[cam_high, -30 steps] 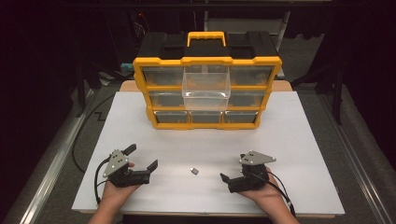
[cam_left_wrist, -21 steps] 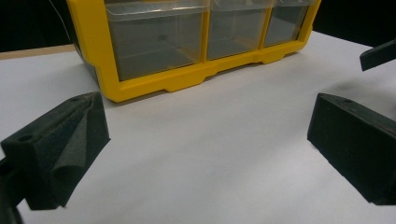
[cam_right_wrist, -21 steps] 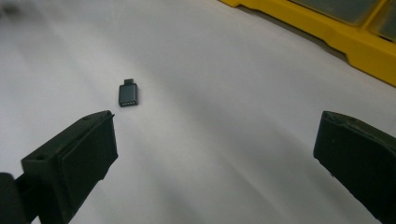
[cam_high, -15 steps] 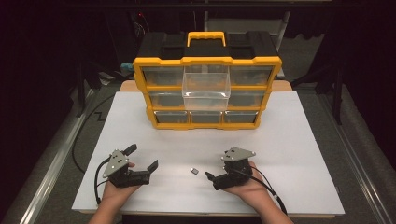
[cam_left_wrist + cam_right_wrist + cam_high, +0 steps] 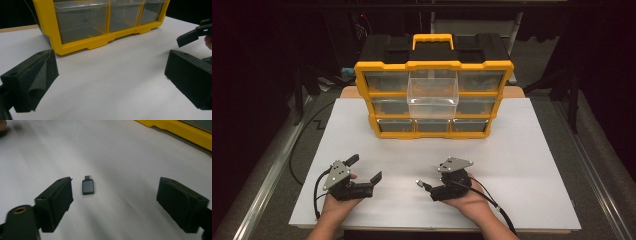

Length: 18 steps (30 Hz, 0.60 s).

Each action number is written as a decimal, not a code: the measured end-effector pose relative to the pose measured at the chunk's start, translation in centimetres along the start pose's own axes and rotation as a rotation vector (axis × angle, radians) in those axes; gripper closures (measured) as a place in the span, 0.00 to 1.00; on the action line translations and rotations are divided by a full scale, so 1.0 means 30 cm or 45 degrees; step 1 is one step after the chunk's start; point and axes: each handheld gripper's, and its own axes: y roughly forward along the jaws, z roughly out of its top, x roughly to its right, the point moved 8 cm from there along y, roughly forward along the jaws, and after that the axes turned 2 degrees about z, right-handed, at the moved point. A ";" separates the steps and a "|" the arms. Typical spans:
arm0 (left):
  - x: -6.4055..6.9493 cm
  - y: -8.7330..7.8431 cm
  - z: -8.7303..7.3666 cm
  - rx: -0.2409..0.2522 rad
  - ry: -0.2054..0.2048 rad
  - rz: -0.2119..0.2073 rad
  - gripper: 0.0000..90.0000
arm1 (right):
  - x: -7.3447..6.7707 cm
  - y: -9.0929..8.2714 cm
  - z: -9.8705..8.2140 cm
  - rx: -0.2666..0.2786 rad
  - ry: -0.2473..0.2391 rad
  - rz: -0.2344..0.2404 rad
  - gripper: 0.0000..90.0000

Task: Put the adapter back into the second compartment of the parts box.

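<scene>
I'm bringing my right gripper (image 5: 424,187) in on the small dark-grey metal adapter plug (image 5: 88,187), which lies flat on the white worktop (image 5: 522,165) near its front edge, roughly midway between the two front corners. My jaws stand apart and have just been closing a little, with the adapter between them on the board but not yet touched by either pad — nothing is gripped.

In the right gripper view the adapter sits close to the left jaw and well off the right one, its short connector end pointing away from me. In my judgement, to take it cleanly I should shift the gripper sideways until the plug is centred in the gap, push forward a touch so the pads cover its long flat sides rather than the near end, and keep the jaw tips low against the board. Closing off-centre would likely nudge the plug along the smooth surface or spin it before the far pad arrives.

My left gripper (image 5: 366,172) rests near the front left corner of the worktop, jaws spread wide and empty. The yellow and black organiser case with clear plastic drawers (image 5: 432,95) stands at the back edge, one upper middle drawer (image 5: 433,95) pulled out — a likely destination.
</scene>
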 end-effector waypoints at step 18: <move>-0.001 0.001 0.004 0.010 0.006 -0.002 0.00 | -0.073 0.078 0.013 -0.103 -0.081 0.089 0.73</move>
